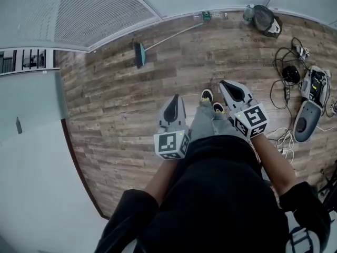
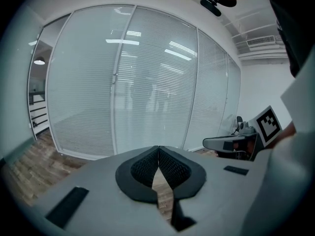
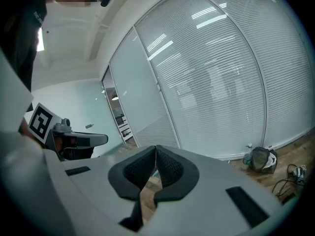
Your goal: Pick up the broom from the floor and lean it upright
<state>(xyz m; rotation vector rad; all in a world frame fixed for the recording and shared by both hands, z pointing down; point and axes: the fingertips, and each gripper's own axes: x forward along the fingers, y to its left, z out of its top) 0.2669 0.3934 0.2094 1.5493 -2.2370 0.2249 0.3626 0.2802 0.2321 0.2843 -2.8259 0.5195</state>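
Now: approach step; broom [image 1: 139, 55] lies well ahead.
Grippers: left gripper [image 1: 174, 100], right gripper [image 1: 227, 85] pressed together, empty.
Next: spread jaws, pinch handle [image 1: 174, 36].

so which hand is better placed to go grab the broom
Left, slightly. The broom lies on the floor ahead, on the side of the left gripper; the right gripper sits farther across. Both are shut, empty and far off.

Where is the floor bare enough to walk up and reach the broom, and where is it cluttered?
Bare planks run from the person's shoes up to the broom and left to the glass wall. The right side is crowded: cables and grey cases near the right edge, a bag and bottle against the wall past the handle's tip.
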